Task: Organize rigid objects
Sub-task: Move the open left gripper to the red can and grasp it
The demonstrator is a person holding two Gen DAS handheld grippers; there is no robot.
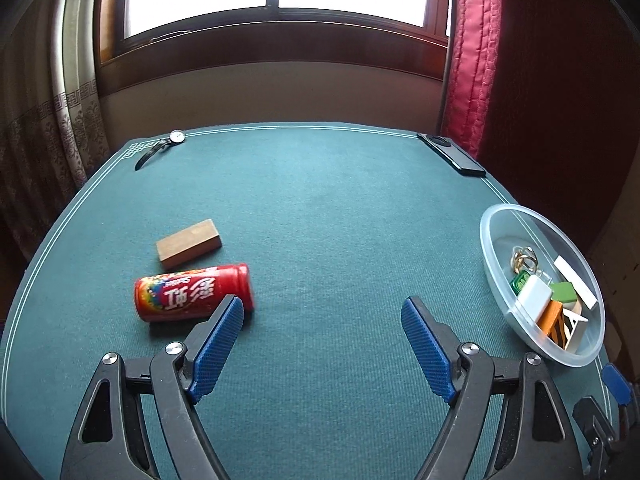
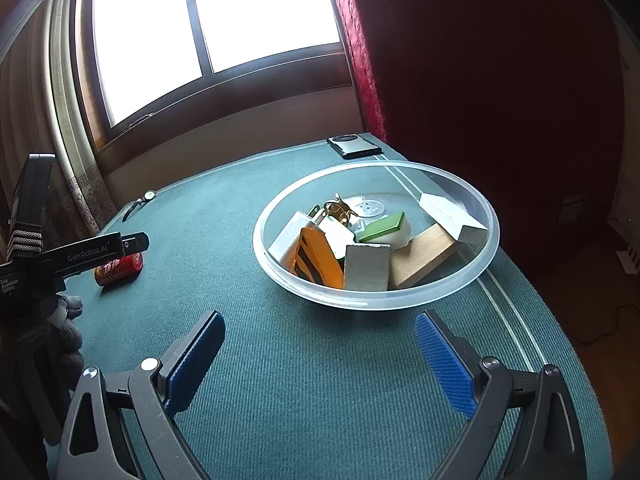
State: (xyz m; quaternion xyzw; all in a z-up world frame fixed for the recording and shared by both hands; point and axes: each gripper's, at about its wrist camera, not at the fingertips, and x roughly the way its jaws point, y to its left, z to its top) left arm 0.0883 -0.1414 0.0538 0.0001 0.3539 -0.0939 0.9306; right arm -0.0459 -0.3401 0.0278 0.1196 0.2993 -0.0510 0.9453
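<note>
A red can [image 1: 194,293] lies on its side on the green table, just left of my open, empty left gripper [image 1: 322,312]. A wooden block [image 1: 188,243] lies behind the can. A clear plastic bowl [image 1: 496,268] at the right holds several blocks, a green tile and gold rings. In the right wrist view the bowl [image 2: 486,256] sits just ahead of my open, empty right gripper [image 2: 318,328]; it holds a wooden block [image 2: 424,254], an orange piece [image 2: 318,260] and white blocks. The can [image 2: 120,268] shows partly behind the left gripper's body.
A wristwatch [image 1: 160,146] lies at the far left corner of the table and a black phone [image 1: 452,154] at the far right corner. A window and a red curtain [image 1: 472,60] stand behind. The table's right edge runs close beside the bowl.
</note>
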